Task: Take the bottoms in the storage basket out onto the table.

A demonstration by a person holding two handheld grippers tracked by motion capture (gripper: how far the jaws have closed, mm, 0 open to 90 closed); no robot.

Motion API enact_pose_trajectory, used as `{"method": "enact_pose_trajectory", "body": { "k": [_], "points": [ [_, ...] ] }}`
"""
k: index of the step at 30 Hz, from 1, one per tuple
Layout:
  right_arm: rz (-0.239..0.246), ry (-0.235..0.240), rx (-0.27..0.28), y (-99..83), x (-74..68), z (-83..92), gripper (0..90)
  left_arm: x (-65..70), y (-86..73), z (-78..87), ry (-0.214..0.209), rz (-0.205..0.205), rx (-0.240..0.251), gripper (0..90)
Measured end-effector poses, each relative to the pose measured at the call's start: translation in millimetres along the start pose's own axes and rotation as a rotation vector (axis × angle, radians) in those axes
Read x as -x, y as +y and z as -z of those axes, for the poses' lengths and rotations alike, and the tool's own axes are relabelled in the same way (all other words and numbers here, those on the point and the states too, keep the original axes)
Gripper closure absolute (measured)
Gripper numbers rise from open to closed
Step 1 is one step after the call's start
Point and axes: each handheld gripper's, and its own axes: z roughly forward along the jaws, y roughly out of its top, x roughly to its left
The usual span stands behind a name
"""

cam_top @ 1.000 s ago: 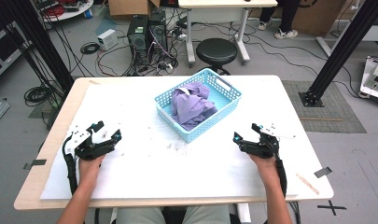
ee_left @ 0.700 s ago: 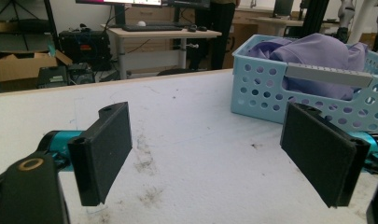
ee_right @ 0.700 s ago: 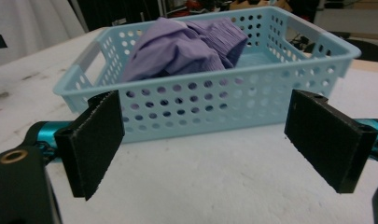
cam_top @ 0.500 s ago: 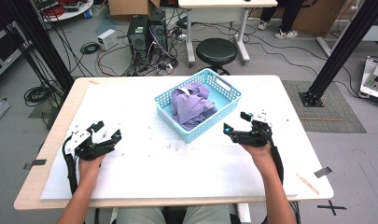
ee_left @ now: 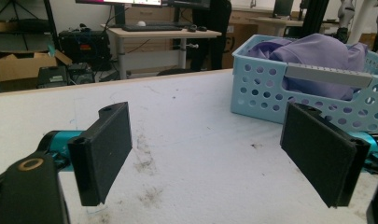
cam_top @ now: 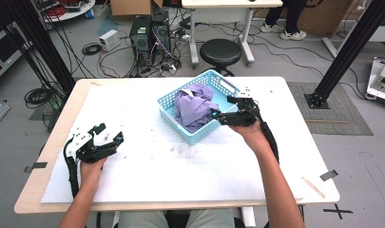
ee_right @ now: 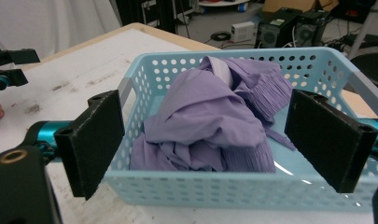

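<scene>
- Right gripper at the near-right rim of the light-blue basket, jaws spread wide, pinching nothing. In the right gripper view the basket's near wall lies between the jaws and the cloth.
- Crumpled purple cloth lies inside the basket, heaped above the rim; 1 pale band shows at its top in the right gripper view.
- Left gripper near the desk's front-left edge, well apart from the basket, jaws spread wide and empty. In the left gripper view the basket sits ahead and to the right, with bare desk between.
- Nothing else stands between the left gripper and the basket.
- Desk: white sheet over a wood-edged top, with dark smudges on the sheet near the middle. 1 pale flat stick lies near the front-right corner.
- Room: grey floor; 1 round black stool just behind the desk; 2 computer towers with a tangle of cables behind left; 1 white desk on legs behind the stool; a black frame post at right.
- Tape marks on the floor, including 1 black cross at front right.
- Count: 2 grippers, 1 basket, 1 cloth.
</scene>
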Motion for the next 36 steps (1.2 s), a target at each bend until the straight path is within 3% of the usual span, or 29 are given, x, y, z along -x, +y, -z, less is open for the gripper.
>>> {"method": "enact_pose_trajectory", "body": {
  "k": [13, 25, 34, 36],
  "points": [
    [0.003, -0.007, -0.082, 23.3, 5.0, -45.2, 12.0, -0.1, 0.0, 0.1, -0.001, -0.002, -0.001, 16.6],
    [0.008, -0.026, -0.173, 43.1, 1.6, -107.0, 12.1, 0.0, -0.1, 0.0, -0.006, -0.004, 0.0, 16.6],
    [0.021, -0.029, -0.256, 43.8, -0.6, -144.5, 12.1, -0.1, -0.1, 0.2, -0.009, 0.0, 0.001, 16.6],
    [0.024, -0.037, -0.3, 39.3, 0.7, -156.1, 12.1, -0.2, -0.1, 0.1, -0.01, 0.002, 0.003, 16.6]
  ]
}}
